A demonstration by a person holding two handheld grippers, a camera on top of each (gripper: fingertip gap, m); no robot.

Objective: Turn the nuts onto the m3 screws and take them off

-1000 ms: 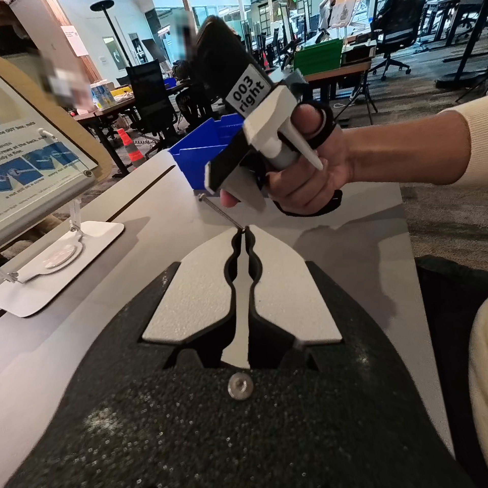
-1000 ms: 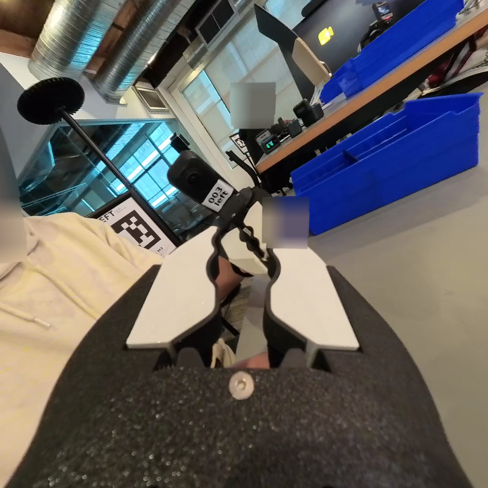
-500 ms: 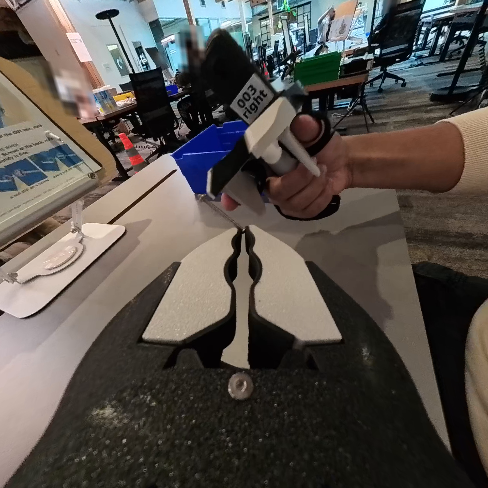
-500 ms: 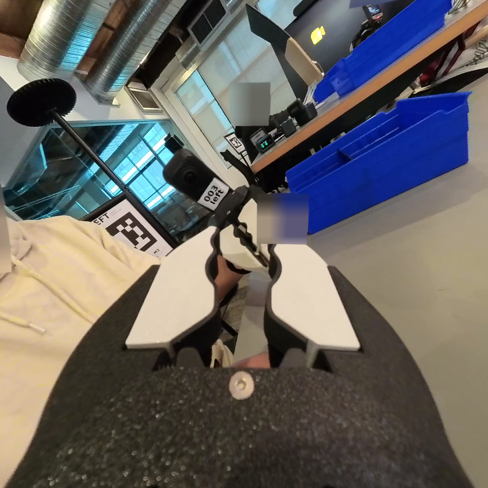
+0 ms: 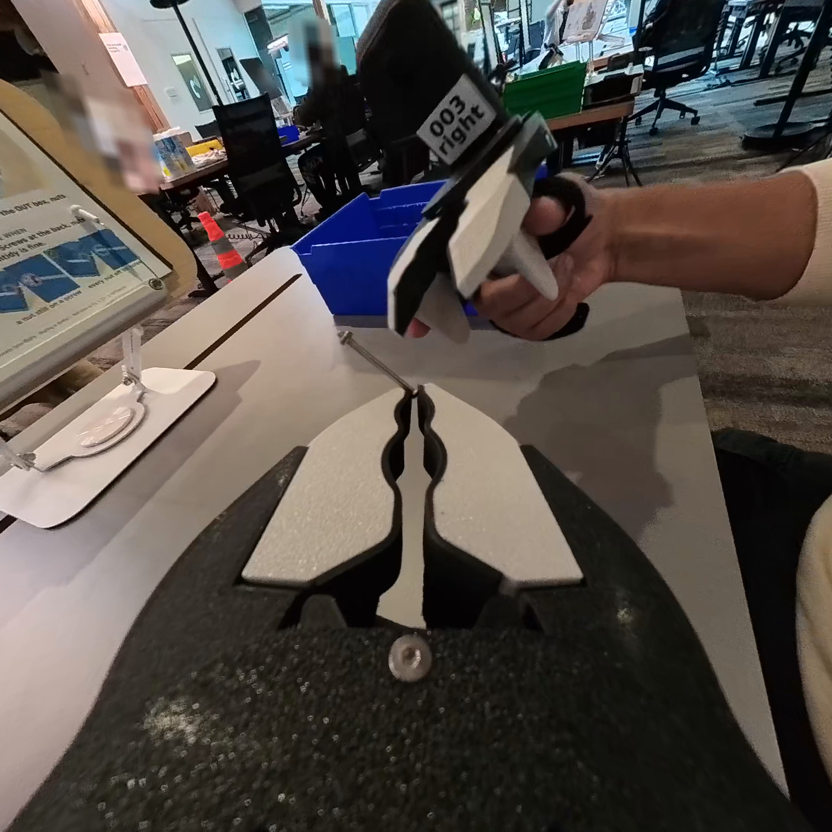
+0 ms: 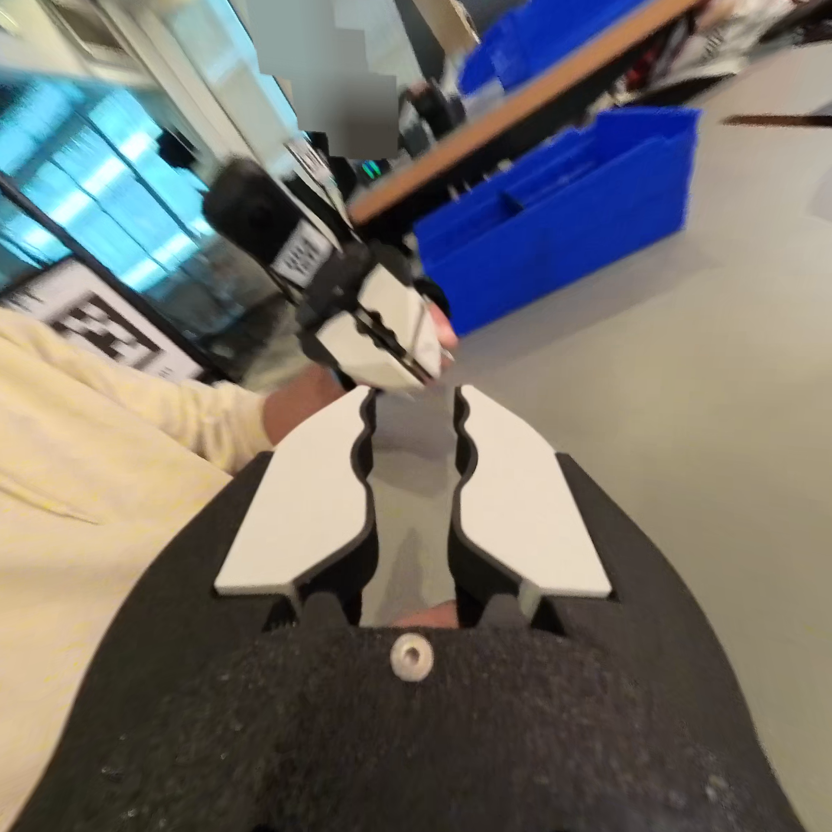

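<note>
While the blue bin (image 5: 360, 265) above centre of the left wrist view shows only ribbed plastic dividers, its contents hidden, the left gripper (image 5: 415, 394) pinches a thin metal screw (image 5: 376, 360) at its grainy white tips. The right gripper (image 6: 413, 396), blurred, gapes apart, holding nothing, over the smooth grey table (image 6: 675, 427).

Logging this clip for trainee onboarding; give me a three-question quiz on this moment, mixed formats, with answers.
1. True or false: the left gripper is shut on the screw.
2. The right gripper is: A open and empty, B shut on a nut, C shut on the screw.
3. Fill in: the bin behind the screw is coloured ____.

Key: 1 true; 2 A; 3 blue.
</note>
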